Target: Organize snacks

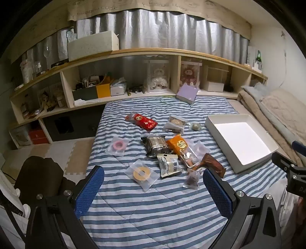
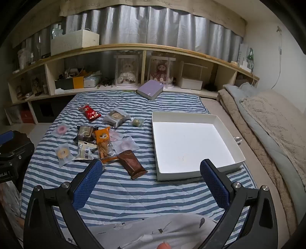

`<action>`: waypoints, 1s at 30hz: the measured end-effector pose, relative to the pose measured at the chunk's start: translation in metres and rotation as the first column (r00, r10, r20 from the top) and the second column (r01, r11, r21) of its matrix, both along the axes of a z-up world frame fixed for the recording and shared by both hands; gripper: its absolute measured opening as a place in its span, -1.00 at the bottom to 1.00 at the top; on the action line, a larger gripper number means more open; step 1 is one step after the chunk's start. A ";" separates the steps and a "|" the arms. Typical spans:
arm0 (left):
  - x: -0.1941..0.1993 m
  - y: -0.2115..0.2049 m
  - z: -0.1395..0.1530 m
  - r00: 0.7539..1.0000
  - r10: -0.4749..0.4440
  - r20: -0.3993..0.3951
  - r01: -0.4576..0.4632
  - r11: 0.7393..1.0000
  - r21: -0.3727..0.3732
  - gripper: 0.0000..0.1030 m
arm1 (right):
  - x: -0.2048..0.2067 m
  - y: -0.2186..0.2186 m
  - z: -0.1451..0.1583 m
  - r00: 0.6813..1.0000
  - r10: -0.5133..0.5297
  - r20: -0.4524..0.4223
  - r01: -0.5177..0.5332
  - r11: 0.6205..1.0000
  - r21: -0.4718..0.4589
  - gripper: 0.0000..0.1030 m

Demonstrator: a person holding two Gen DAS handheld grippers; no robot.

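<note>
Striped bedspread (image 2: 133, 191), one white box (image 2: 193, 173), scattered snacks (image 2: 104, 145)

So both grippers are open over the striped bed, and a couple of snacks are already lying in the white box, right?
Not quite. The white box is empty, as the right wrist view shows plainly; all the snacks, such as the orange packet and the brown packet, lie on the striped blanket beside it. The rest holds: the left gripper and the right gripper are both open.

"GOOD LUCK" on curtain valance (image 1: 133, 7)
</note>
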State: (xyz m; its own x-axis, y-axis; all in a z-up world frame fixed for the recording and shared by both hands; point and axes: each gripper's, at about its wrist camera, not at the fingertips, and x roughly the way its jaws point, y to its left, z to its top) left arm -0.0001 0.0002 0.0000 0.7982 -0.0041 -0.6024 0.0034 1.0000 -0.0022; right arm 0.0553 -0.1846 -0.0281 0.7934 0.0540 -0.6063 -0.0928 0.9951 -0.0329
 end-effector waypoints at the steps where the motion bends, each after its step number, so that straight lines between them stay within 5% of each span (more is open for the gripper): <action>1: 0.000 0.000 0.000 1.000 0.000 -0.001 0.000 1.000 0.000 1.00 | 0.000 0.000 0.000 1.000 0.000 0.001 0.000 1.000 0.000 1.00; 30: 0.000 0.000 0.000 1.000 0.001 0.002 -0.001 1.000 0.003 1.00 | -0.002 0.000 0.000 1.000 0.004 -0.003 -0.004 1.000 0.000 1.00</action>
State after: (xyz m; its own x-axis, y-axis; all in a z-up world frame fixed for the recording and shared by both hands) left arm 0.0001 0.0002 -0.0001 0.7992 -0.0018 -0.6011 0.0025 1.0000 0.0004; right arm 0.0535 -0.1850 -0.0285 0.7916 0.0571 -0.6084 -0.0969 0.9948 -0.0326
